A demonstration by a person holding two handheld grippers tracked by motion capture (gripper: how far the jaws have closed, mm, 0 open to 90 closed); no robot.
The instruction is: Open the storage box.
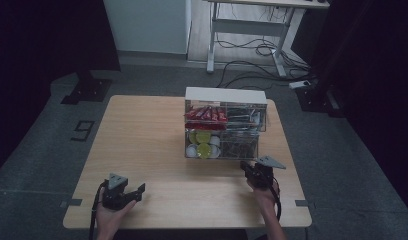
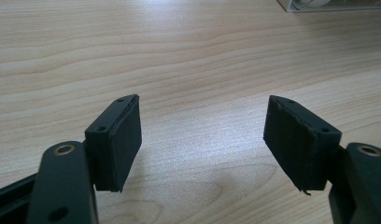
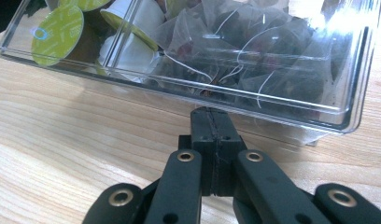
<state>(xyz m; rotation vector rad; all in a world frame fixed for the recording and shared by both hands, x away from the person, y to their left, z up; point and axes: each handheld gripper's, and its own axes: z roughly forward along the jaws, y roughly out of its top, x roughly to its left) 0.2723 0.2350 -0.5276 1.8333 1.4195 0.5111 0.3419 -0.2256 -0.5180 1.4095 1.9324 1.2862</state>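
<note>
A clear plastic drawer organizer (image 1: 225, 95) with a white top stands at the back middle of the table. Its upper drawer holds red packets (image 1: 206, 114). The lower drawer (image 3: 319, 109) holds green-lidded capsules (image 3: 56, 29) on the left and tea bags (image 3: 254, 56) on the right. My right gripper (image 3: 211, 113) is shut, its tips against the lower drawer's front edge; whether a lip is pinched between them is unclear. My left gripper (image 2: 202, 135) hovers open and empty over bare wood near the table's front left (image 1: 140, 188).
The wooden table (image 1: 142, 140) has free room on its left half and along the front. A desk frame (image 1: 247, 30) and cables (image 1: 262, 70) lie on the floor beyond the table. Dark curtains flank both sides.
</note>
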